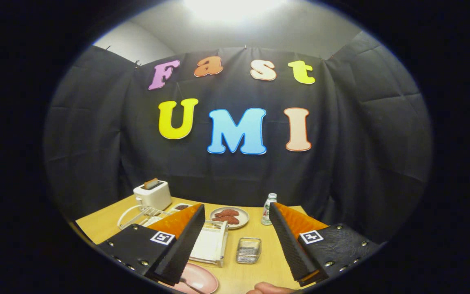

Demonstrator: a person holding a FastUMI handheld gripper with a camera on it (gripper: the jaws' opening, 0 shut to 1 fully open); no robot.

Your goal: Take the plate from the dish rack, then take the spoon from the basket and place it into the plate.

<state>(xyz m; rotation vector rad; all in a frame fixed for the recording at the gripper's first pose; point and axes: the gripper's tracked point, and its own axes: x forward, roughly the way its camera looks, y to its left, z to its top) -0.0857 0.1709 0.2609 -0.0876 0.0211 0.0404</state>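
On the counter (259,271), your fingers (235,241) gape wide, holding nothing; the basket (248,250) sits between them (plate (200,279) with spoon (189,284) nearer you).

Gripper (237,241) fingers spread wide apart above a table (100,228), plate (202,279) holding a spoon (188,283) under the left finger, dish rack (210,245) just beyond it, wire basket (248,250) between the fingers, toaster (152,195) far left, dish of food (229,217) and bottle (268,209) behind.
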